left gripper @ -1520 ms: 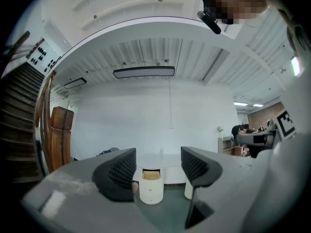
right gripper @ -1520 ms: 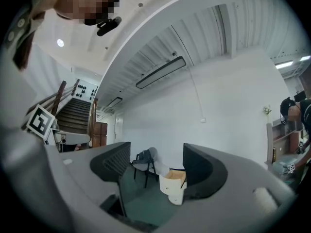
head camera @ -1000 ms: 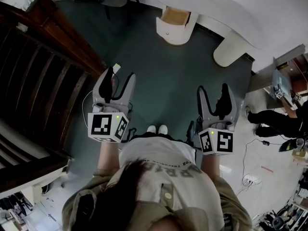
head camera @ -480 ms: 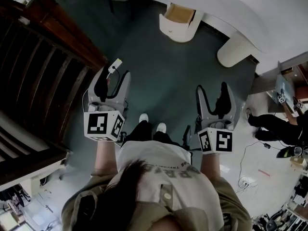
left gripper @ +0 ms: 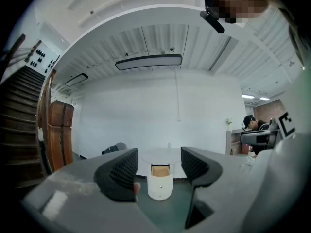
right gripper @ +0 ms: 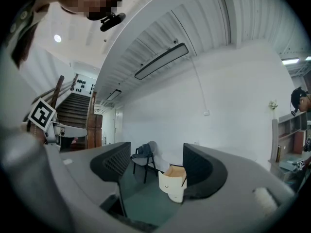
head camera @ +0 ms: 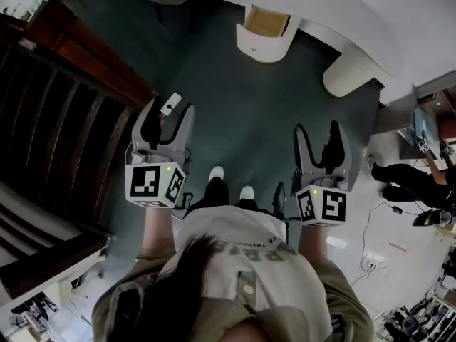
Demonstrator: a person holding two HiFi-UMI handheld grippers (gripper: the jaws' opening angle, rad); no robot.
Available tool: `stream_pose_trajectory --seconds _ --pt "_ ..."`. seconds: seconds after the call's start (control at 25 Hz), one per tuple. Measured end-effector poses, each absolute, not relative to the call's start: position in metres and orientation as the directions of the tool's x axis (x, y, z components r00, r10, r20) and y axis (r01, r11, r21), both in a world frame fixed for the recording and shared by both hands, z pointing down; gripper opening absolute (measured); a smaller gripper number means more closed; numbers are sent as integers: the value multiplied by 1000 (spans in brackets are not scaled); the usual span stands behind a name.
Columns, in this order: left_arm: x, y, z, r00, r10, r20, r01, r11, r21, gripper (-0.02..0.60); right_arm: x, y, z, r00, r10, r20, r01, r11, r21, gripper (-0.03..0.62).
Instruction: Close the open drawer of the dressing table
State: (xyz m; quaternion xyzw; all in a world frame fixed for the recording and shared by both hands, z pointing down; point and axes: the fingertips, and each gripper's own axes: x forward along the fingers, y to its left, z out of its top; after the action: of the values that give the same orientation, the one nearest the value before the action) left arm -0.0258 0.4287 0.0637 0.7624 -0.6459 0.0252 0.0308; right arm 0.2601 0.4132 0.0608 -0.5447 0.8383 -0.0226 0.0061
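staircase [head camera: 57,112]: dark wood, far left, not involved.
left gripper [head camera: 169,118]: held at about waist height over the floor, tongs spread, nothing between them. Its own view only frames the distant drawer in the gap. Probably carried open and aimed at the target for the approach.
floor [head camera: 242,112]: green, an open stretch between the person and the furniture.
shoes [head camera: 229,182]: white tips pointing toward the table, so the person faces the target.
drawer [head camera: 262,23]: open, the top one in a rounded white pedestal, wooden inside showing, front sticking out toward the person. Well apart from both grippers.
right gripper [head camera: 318,140]: level with the left one, tongs also spread, empty. Its view shows the drawer low between the jaws, with a chair [right gripper: 142,155] behind.
dressing table [head camera: 356,6]: white curved top, upper right, with a second pedestal [head camera: 349,73] under it.
step: approach, by my read; no contact yet. The next move calls for a flat, straight push on the drawer front so it doesn't jam.
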Motion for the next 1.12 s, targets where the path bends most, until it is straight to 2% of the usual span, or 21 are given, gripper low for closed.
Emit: stream_pose_trajectory --seconds 0.24,0.52,0.76,1.12 --pt "-74 391 58 219 -974 52 -975 -217 34 291 216 393 50 -350 -937 -9 -937 350 -11 341" --pt "-93 366 50 291 -957 17 -956 -290 44 291 199 383 41 -279 -960 -31 -960 278 27 341" --pt "-131 361 80 254 -964 81 -965 -247 93 291 185 373 56 -255 -967 15 -966 255 35 341" --pt "-142 330 116 239 -959 154 -969 -225 103 291 180 335 90 -242 -968 62 -970 243 20 342"
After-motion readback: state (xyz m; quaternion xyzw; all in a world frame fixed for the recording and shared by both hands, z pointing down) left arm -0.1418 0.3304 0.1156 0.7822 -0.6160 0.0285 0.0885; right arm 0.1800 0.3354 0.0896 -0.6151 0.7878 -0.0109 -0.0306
